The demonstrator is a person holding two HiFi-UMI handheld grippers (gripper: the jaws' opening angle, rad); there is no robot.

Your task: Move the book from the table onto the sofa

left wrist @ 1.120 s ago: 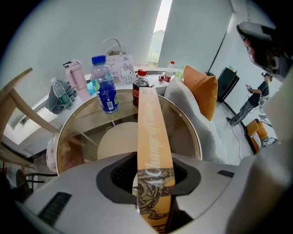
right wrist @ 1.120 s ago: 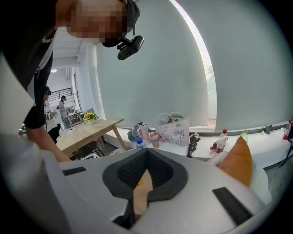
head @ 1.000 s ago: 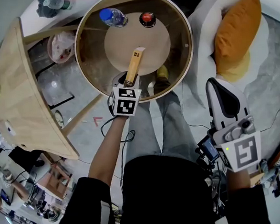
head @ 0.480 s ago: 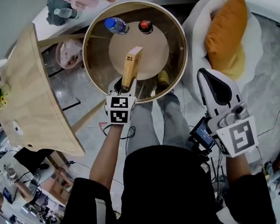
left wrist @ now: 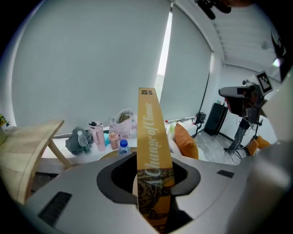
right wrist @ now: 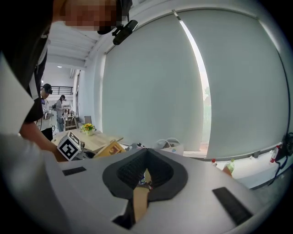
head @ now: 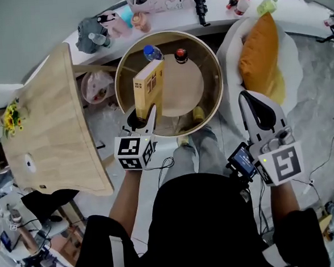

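Book: closed, ochre-yellow cover, white lettering along the spine. It stands upright, its lower end clamped between the fingers of the left gripper, raised clear of the round table. The white sofa lies to the right, well apart.

Yellow book w/ white lettering
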